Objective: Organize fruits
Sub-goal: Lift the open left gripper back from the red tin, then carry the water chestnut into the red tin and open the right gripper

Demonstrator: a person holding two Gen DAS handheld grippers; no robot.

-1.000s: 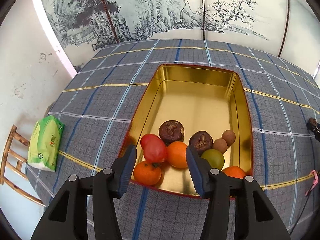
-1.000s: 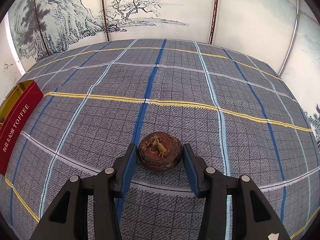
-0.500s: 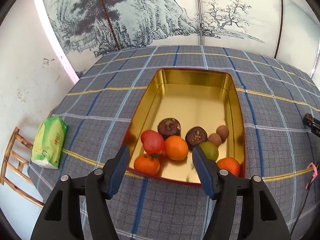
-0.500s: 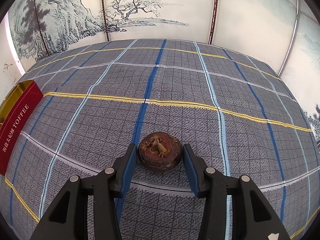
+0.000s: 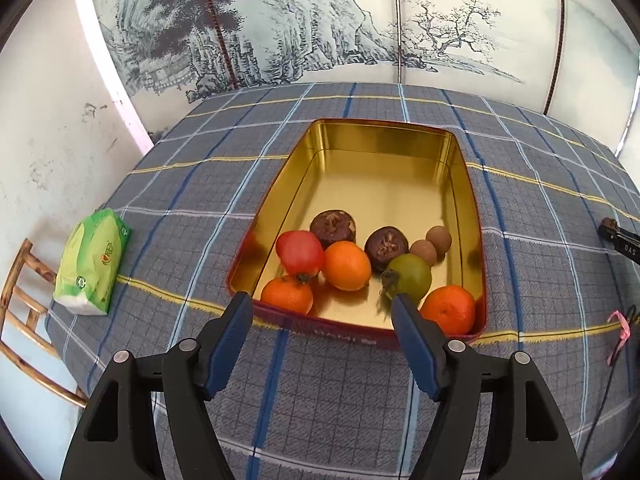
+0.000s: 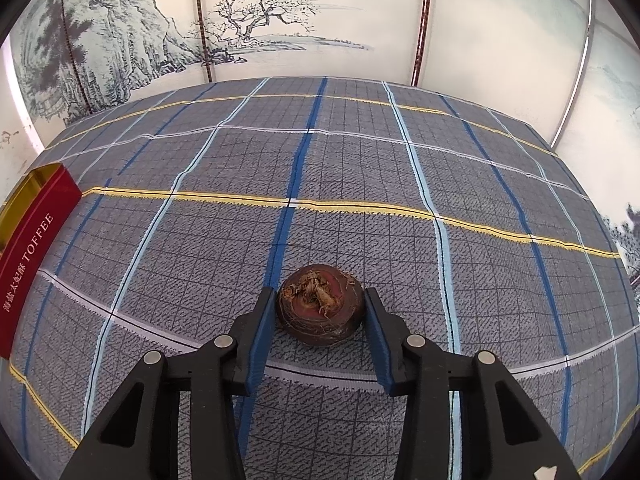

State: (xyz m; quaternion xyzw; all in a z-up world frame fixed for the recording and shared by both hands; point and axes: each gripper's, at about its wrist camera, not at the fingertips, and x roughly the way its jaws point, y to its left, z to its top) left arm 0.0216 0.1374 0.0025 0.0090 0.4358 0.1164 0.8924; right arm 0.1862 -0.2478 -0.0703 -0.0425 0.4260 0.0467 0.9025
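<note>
A gold tin [image 5: 380,184] with a red rim sits on the plaid cloth; its red side also shows in the right wrist view [image 6: 28,256]. At its near end lie several fruits: a red tomato [image 5: 300,252], an orange [image 5: 346,265], two mandarins [image 5: 287,294] [image 5: 449,307], a green tomato [image 5: 409,278], two dark water chestnuts [image 5: 333,226] [image 5: 386,243] and two small brown longans [image 5: 438,238]. My left gripper [image 5: 322,312] is open and empty, just short of the tin's near rim. My right gripper [image 6: 320,300] is closed against a dark water chestnut [image 6: 321,305] resting on the cloth.
A green tissue pack [image 5: 94,256] lies near the table's left edge, beside a wooden chair [image 5: 20,300]. A painted screen [image 5: 320,20] stands behind the table. The other gripper's tip [image 5: 620,236] and a pink string [image 5: 618,332] show at the right.
My left gripper has drawn back and up from the tin, so the fruits look farther away. The right gripper and its water chestnut have not moved.
</note>
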